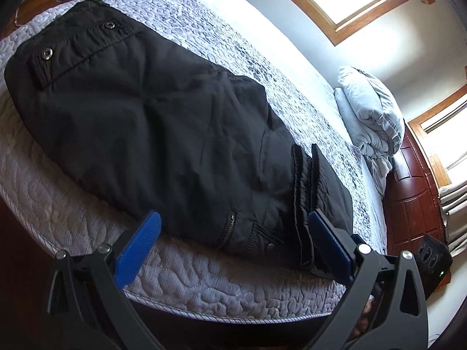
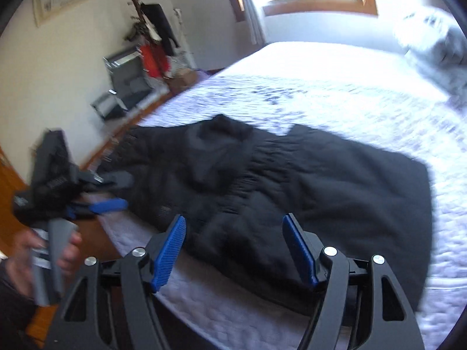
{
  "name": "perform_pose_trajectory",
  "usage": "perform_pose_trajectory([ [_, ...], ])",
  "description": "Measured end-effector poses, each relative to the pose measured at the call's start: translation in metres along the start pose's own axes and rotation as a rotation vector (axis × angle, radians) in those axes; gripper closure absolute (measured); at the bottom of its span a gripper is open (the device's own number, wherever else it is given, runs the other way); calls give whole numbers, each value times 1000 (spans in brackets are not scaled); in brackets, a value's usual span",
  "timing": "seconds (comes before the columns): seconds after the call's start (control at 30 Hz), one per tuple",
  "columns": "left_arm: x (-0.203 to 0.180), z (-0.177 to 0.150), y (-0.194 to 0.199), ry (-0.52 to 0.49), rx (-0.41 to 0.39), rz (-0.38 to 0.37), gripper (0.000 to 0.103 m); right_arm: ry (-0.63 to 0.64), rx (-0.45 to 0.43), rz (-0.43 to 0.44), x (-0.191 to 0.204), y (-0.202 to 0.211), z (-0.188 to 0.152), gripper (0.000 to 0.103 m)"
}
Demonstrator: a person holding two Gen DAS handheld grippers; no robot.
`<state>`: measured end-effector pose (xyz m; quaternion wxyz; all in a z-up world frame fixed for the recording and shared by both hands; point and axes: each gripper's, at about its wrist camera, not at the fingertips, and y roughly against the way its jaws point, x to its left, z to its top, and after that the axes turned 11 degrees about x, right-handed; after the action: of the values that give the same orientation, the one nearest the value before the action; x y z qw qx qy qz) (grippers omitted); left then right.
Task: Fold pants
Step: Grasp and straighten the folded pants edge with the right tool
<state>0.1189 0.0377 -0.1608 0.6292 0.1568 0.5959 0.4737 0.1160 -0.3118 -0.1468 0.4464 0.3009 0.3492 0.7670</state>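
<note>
Black padded pants (image 1: 163,122) lie folded in a compact bundle on a quilted white mattress (image 1: 204,285), waistband with snaps at the far left. My left gripper (image 1: 233,224) is open and empty, hovering just above the near edge of the pants. In the blurred right wrist view the pants (image 2: 292,180) lie across the bed. My right gripper (image 2: 233,227) is open and empty above their near edge. The left gripper (image 2: 116,192) also shows at the left of that view, held by a hand, open beside the pants' left end.
A grey bundle of bedding (image 1: 370,116) sits at the head of the bed by a wooden headboard (image 1: 414,198). A black speaker (image 1: 435,262) stands beside the bed. A coat rack (image 2: 151,29) and boxes (image 2: 125,81) stand along the far wall.
</note>
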Motion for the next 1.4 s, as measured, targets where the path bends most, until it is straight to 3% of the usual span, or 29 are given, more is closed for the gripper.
perform_pose_trajectory([
  [0.27,5,-7,-5,12,20,-9,3,95,66,-89,14,-30,-1,40],
  [0.37,10,-8,-5,20,24,-10,3,114,99,-127,12,-43,3,48],
  [0.4,12,-8,-5,26,25,-10,3,110,113,-118,10,-46,4,61],
  [0.5,18,-7,-6,45,32,-15,3,104,124,-95,9,-49,7,85],
  [0.6,25,-7,-5,57,29,-14,3,134,101,-84,11,-39,8,93],
  [0.87,37,-7,-4,95,30,-27,3,119,46,72,22,-11,21,94],
  [1.0,38,-8,-3,92,27,-25,3,192,115,32,39,-36,14,94],
  [1.1,39,-8,-1,97,25,-18,3,174,149,34,37,-55,8,94],
  [1.4,32,-9,-2,101,22,1,3,151,145,66,36,-68,12,94],
])
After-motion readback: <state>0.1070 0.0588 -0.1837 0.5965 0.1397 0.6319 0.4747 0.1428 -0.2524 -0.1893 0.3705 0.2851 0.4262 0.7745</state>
